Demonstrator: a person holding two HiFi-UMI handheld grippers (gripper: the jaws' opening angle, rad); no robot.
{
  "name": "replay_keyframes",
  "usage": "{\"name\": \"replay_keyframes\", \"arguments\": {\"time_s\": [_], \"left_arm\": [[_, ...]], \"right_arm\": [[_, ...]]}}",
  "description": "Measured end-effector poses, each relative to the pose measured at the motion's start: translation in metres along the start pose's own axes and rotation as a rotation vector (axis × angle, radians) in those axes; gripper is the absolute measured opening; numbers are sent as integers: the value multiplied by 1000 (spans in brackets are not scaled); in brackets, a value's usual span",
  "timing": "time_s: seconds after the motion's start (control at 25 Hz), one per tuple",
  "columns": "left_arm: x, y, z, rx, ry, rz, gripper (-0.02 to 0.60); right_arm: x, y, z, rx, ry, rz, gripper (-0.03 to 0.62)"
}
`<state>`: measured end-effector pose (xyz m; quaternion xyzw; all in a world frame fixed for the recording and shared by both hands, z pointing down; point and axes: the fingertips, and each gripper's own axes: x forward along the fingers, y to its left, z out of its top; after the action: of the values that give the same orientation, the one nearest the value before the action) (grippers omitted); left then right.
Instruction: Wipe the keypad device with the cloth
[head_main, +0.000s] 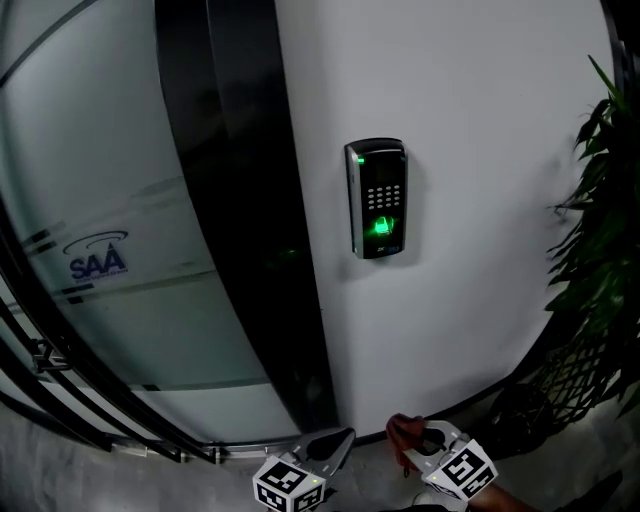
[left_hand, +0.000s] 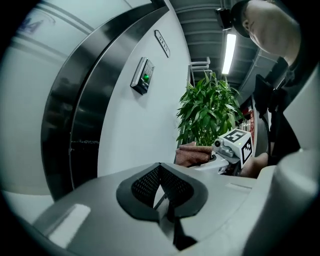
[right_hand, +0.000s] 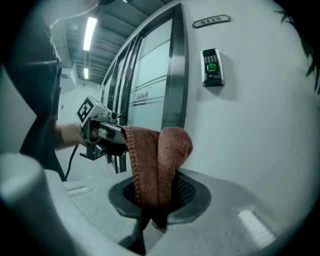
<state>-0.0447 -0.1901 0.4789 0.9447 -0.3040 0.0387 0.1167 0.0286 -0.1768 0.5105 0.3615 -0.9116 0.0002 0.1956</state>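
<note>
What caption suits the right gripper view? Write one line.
Right gripper clamps a folded rust-brown cloth, below the black wall-mounted keypad device glowing green on a white wall.

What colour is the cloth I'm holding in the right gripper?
Reddish-brown. The cloth shows best in the right gripper view.

Your head view is dim and flat: the wall (head_main: 480, 120) reads grey, and the brightest spot is the green glow on the keypad (head_main: 377, 198). The plant (head_main: 600, 250) at far right is nearly black. There are soft reflections on the glass door (head_main: 120, 250) at left. Both your gripper views are brighter, lit by ceiling tubes (left_hand: 229, 52) that blow out to white. Heavy fisheye there: the door frame (right_hand: 175, 75) bends and the corners go black. The cloth (right_hand: 157, 165) is sharp; the nearest foreground is soft.
</note>
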Motion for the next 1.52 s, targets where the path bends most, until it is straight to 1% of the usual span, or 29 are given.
{"name": "replay_keyframes", "arguments": {"time_s": [0.08,0.16,0.28,0.4,0.48,0.64,0.72,0.8,0.88,0.96,1.12,1.28,1.52], "left_arm": [[6,-4,2,-5,-9,8,17],[16,-10,7,3,-17,7,17],[33,-18,18,21,-39,-1,17],[43,-26,21,-8,-35,-15,17],[47,-27,21,-17,-23,-19,17],[46,-25,14,-19,19,-6,17],[42,-24,8,-27,42,0,17],[39,-20,3,-19,54,8,17],[36,-18,5,-2,50,15,17],[33,-18,9,2,35,20,17],[28,-13,13,-1,18,38,17],[25,-8,15,0,7,47,17],[24,-6,11,-8,16,49,17]], "right_arm": [[-2,-13,15,-117,7,-12,55],[-5,-33,36,-280,24,-56,55],[-9,-63,81,-529,35,-152,55],[-14,-86,138,-775,3,-258,55],[-18,-100,180,-913,-31,-333,55],[-24,-123,260,-1114,-97,-476,55],[-27,-131,296,-1204,-109,-552,55],[-27,-139,329,-1287,-101,-626,55],[-25,-148,358,-1353,-82,-695,55],[-23,-158,384,-1395,-71,-756,55],[-21,-178,428,-1386,-78,-829,55],[-14,-191,447,-1366,-61,-853,55],[3,-195,447,-1389,-14,-850,55]]}}
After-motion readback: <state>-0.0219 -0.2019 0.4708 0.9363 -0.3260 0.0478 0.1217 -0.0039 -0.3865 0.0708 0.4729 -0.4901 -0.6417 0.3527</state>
